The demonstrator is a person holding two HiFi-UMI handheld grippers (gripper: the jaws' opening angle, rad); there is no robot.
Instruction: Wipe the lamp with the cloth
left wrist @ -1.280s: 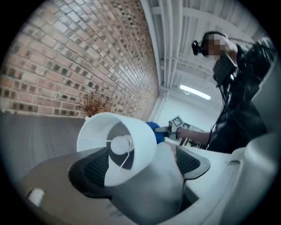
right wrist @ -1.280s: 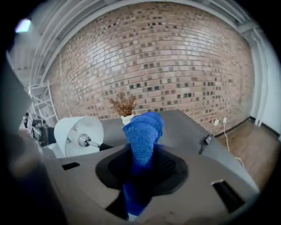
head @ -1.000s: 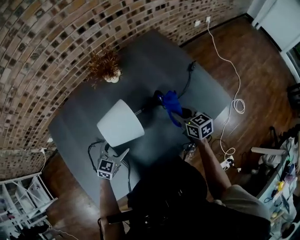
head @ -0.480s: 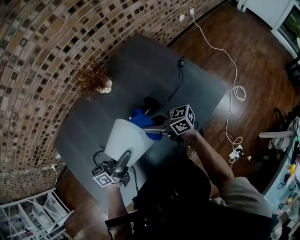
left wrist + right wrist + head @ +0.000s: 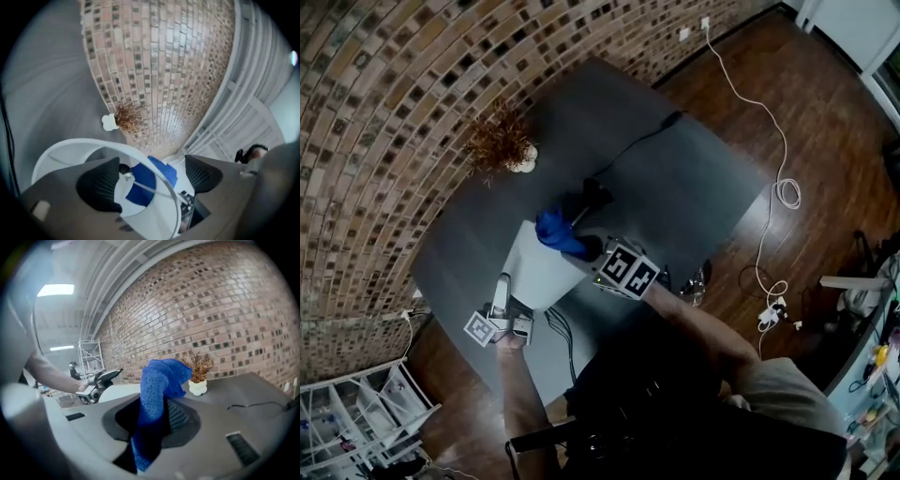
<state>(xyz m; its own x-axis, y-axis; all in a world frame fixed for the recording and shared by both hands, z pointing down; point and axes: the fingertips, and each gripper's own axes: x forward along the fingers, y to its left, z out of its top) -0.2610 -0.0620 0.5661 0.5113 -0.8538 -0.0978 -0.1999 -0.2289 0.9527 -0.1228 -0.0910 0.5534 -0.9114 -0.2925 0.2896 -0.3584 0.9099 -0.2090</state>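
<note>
Right gripper (image 5: pixel 153 423) clamped tight on blue cloth (image 5: pixel 164 376).

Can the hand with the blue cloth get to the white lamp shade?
Probably yes. The right gripper holds the cloth right beside the lamp shade, with nothing between them.

R gripper (image 5: pixel 589 249) holds blue cloth (image 5: pixel 556 231) against white lampshade (image 5: pixel 534 274) on gray table (image 5: pixel 675 178); dried plant (image 5: pixel 502 141) nearby.

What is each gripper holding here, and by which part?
The right gripper is shut on the blue cloth, pinched mid-length. The left gripper holds nothing: its jaws have just been opening, with the lampshade rim between them.
</note>
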